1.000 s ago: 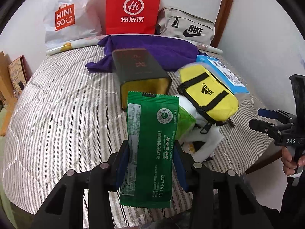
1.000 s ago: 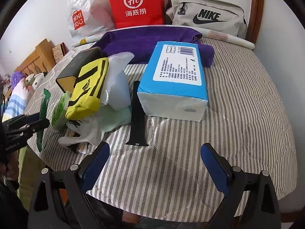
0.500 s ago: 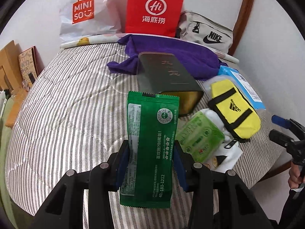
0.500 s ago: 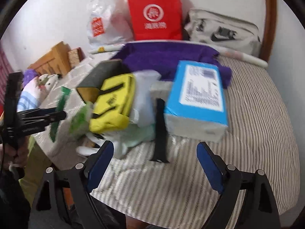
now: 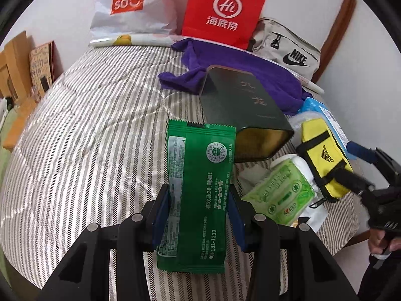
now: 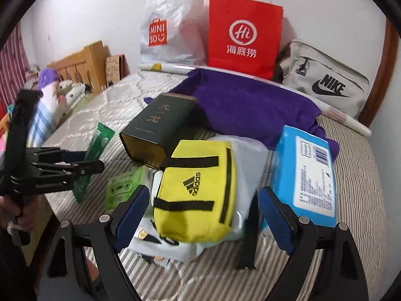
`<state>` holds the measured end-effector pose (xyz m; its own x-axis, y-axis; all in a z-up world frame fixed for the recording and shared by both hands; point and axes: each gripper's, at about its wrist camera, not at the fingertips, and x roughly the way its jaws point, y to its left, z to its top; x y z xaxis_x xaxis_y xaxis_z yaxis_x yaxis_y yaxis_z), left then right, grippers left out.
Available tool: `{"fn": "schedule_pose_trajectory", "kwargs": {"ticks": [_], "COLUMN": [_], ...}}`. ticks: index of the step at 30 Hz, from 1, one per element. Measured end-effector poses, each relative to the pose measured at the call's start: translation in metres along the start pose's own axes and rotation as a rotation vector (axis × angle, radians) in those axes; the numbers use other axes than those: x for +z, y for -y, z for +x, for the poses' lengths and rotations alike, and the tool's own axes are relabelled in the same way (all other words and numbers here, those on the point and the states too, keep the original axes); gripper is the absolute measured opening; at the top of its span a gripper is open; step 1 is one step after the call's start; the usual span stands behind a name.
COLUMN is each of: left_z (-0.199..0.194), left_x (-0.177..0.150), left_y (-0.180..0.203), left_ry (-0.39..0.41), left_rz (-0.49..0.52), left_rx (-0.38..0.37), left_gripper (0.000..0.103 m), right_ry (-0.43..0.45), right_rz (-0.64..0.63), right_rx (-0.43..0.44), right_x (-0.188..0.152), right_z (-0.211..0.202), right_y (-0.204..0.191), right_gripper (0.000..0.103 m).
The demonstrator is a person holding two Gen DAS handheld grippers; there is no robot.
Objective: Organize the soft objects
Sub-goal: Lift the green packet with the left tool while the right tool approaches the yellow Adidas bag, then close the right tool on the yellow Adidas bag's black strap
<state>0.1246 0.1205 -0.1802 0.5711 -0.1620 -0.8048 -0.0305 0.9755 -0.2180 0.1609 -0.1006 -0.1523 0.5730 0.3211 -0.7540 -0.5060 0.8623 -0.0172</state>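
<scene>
My left gripper (image 5: 199,208) is shut on a dark green foil packet (image 5: 198,195) and holds it upright above the striped bed (image 5: 87,130); it also shows in the right wrist view (image 6: 82,163). My right gripper (image 6: 203,215) is open, its blue pads on either side of a yellow Adidas pouch (image 6: 200,190) that lies on white plastic bags. The pouch also shows in the left wrist view (image 5: 323,160), with the right gripper (image 5: 361,168) beside it. A light green wipes pack (image 5: 280,195) lies between the two.
A dark green tin box (image 5: 243,110) lies on its side mid-bed. A blue tissue pack (image 6: 305,175) is on the right. A purple towel (image 6: 245,105), red paper bag (image 6: 243,37), Miniso bag (image 6: 168,30) and grey Nike bag (image 6: 323,82) line the back wall.
My right gripper has moved left and forward from in front of the blue tissue pack to around the yellow pouch. My left gripper, still holding the packet, has shifted left across the bed.
</scene>
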Motion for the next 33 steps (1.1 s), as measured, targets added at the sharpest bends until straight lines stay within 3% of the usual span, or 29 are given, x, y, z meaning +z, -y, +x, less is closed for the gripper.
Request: {"fn": "schedule_pose_trajectory", "kwargs": {"ticks": [4, 13, 18, 22, 24, 28, 31, 33], "left_z": [0.007, 0.014, 0.015, 0.015, 0.015, 0.015, 0.015, 0.014], "left_x": [0.000, 0.002, 0.002, 0.001, 0.001, 0.001, 0.000, -0.001], "left_y": [-0.005, -0.003, -0.003, 0.001, 0.002, 0.004, 0.004, 0.004], "left_ry": [-0.013, -0.032, -0.023, -0.021, -0.022, -0.024, -0.026, -0.025], "left_rz": [-0.022, -0.026, -0.016, 0.003, 0.007, 0.008, 0.009, 0.008], "left_rx": [-0.009, 0.002, 0.009, 0.030, 0.040, 0.054, 0.057, 0.059], "left_gripper": [0.042, 0.042, 0.042, 0.042, 0.042, 0.042, 0.042, 0.042], "right_ry": [-0.043, -0.053, -0.020, -0.007, 0.009, 0.015, -0.018, -0.017], "right_rz": [-0.009, -0.052, -0.023, -0.009, 0.008, 0.050, 0.044, 0.033], "right_rx": [-0.005, -0.065, -0.007, 0.016, 0.045, 0.095, 0.068, 0.079], "right_x": [0.000, 0.003, 0.005, 0.006, 0.007, 0.006, 0.002, -0.001], "right_z": [0.015, 0.029, 0.017, 0.008, 0.000, -0.005, 0.002, 0.003], "right_y": [-0.005, -0.010, -0.003, -0.001, 0.001, 0.010, 0.009, 0.006], "right_gripper": [0.089, 0.089, 0.075, 0.073, 0.057, 0.056, 0.056, 0.063]}}
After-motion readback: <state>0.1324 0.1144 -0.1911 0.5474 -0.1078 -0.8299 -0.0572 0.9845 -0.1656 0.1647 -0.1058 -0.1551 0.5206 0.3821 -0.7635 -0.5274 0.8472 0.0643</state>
